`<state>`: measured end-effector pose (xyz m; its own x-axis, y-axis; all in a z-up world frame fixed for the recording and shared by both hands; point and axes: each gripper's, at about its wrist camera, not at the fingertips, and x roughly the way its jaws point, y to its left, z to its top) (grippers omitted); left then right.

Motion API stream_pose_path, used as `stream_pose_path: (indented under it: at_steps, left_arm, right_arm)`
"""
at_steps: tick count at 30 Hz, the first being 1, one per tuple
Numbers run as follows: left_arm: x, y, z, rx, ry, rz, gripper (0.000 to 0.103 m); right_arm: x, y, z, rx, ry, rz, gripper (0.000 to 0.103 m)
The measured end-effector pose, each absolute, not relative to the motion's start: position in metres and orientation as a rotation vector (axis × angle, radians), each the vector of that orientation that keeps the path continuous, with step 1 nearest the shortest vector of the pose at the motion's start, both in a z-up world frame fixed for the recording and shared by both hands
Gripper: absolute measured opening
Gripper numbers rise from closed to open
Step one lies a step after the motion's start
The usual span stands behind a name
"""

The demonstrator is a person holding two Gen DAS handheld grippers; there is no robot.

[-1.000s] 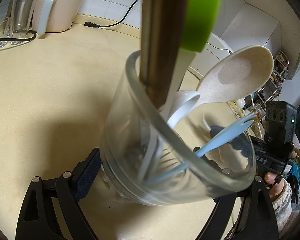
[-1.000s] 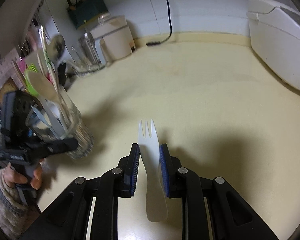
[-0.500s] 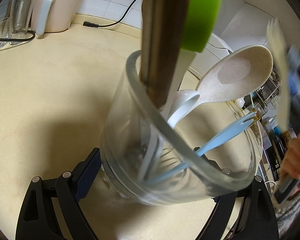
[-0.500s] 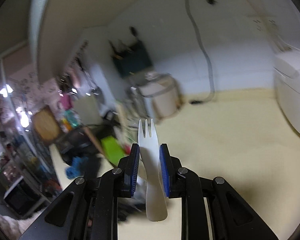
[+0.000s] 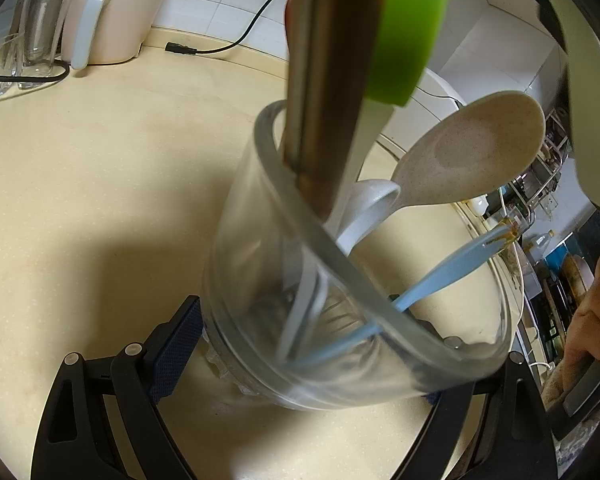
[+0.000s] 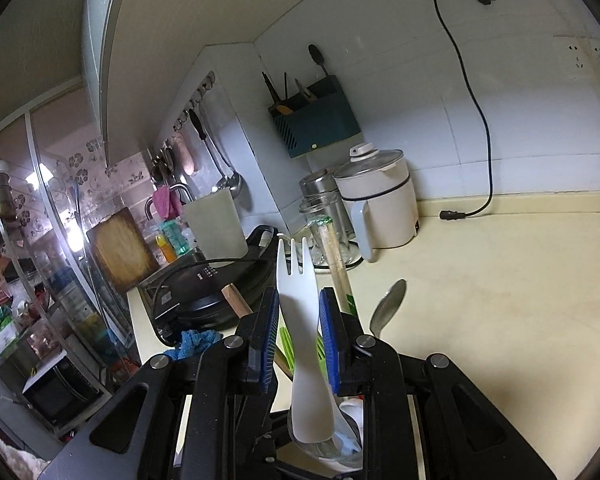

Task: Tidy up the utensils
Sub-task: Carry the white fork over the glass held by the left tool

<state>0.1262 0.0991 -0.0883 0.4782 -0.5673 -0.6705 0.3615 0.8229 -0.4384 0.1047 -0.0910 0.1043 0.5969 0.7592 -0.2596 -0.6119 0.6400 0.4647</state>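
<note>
White plastic fork [image 6: 300, 320]: clamped at mid-handle between the blue-padded fingers [image 6: 268, 332] of the right gripper [image 6: 298, 340], which are drawn close together on it. Long axis is roughly in line with the fingers, tines ahead and upward toward the wall, handle end trailing back below them.

Glass jar [image 5: 339, 308]: gripped across its lower body by the left gripper [image 5: 300, 356], fingers [image 5: 176, 348] held fairly wide against its sides, on the cream surface [image 5: 100, 184]. Contained, leaning out past the rim away from the fingers: speckled beige spoon [image 5: 471, 156], light blue fork [image 5: 439, 276], white spoon [image 5: 367, 212], wooden-handled utensil [image 5: 331, 80], green-ended utensil [image 5: 407, 36].
</note>
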Motion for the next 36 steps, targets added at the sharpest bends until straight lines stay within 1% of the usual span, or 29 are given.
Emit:
stream_pose_path:
  at_steps: [36]
  left_arm:
    - [0.125,0.097,-0.088,-0.252,0.909,-0.577,0.091]
  right_arm:
    - [0.117,-0.067,0.082,0.294,0.488,0.741,0.021]
